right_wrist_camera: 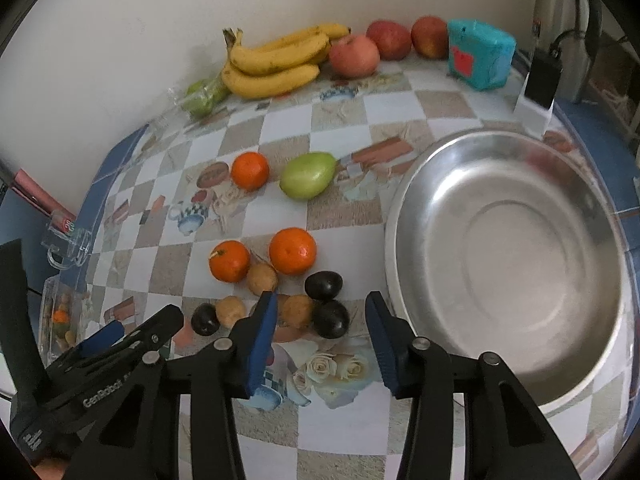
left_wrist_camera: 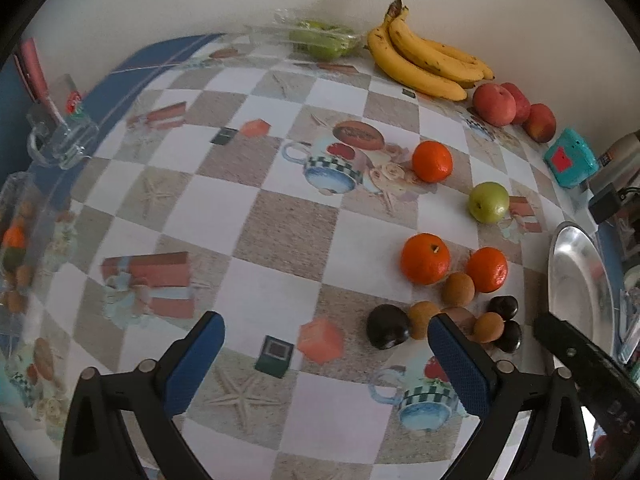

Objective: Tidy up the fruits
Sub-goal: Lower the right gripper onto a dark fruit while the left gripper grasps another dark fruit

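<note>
Loose fruit lies on the checked tablecloth: oranges (right_wrist_camera: 292,251), a green pear (right_wrist_camera: 308,175), small brown fruits (right_wrist_camera: 262,278) and dark plums (right_wrist_camera: 330,319). Bananas (right_wrist_camera: 274,62) and red apples (right_wrist_camera: 354,55) lie by the wall. A steel bowl (right_wrist_camera: 504,248) stands empty at the right. My right gripper (right_wrist_camera: 322,334) is open and empty, its fingers either side of a brown fruit and a plum. My left gripper (left_wrist_camera: 326,350) is open and empty over bare cloth, left of the plum (left_wrist_camera: 387,326) and oranges (left_wrist_camera: 425,258). The bowl's rim (left_wrist_camera: 576,276) shows at the right in the left wrist view.
A teal box (right_wrist_camera: 480,53) and a black-and-white adapter (right_wrist_camera: 538,88) stand at the back right. A bag of green fruit (right_wrist_camera: 202,96) lies by the wall. A glass mug (right_wrist_camera: 66,242) and a clear container (right_wrist_camera: 60,320) of small fruit sit at the left edge.
</note>
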`<move>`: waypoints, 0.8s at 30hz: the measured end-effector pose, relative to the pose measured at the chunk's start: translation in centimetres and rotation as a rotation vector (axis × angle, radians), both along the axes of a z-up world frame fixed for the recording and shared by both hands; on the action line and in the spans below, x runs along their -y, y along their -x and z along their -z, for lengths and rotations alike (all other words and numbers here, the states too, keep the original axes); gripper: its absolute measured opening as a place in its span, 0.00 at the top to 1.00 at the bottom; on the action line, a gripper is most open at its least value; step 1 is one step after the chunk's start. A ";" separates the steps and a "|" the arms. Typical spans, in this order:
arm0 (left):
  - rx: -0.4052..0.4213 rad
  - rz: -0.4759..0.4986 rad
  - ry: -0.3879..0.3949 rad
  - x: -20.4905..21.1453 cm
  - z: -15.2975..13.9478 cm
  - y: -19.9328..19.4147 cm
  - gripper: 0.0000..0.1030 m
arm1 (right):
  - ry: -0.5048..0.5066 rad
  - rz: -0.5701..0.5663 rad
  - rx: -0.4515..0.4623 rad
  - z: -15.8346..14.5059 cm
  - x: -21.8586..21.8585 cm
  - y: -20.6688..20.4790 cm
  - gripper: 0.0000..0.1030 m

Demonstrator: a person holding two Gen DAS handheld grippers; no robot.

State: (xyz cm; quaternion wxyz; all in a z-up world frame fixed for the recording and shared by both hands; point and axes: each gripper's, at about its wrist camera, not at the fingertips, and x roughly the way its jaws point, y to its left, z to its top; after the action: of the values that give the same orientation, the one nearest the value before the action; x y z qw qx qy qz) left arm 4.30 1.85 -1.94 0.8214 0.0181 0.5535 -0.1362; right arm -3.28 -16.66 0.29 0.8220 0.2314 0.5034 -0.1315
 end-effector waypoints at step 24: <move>-0.202 0.002 0.243 0.5 2.6 -1.0 0.55 | -0.074 0.004 -0.087 2.9 0.6 -0.7 0.64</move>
State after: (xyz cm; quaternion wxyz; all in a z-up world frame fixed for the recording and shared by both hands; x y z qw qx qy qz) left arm 5.32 1.36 -4.54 0.7576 -0.0949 0.6126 -0.2041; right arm -2.54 -17.22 -2.58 0.7901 0.2569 0.5426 -0.1241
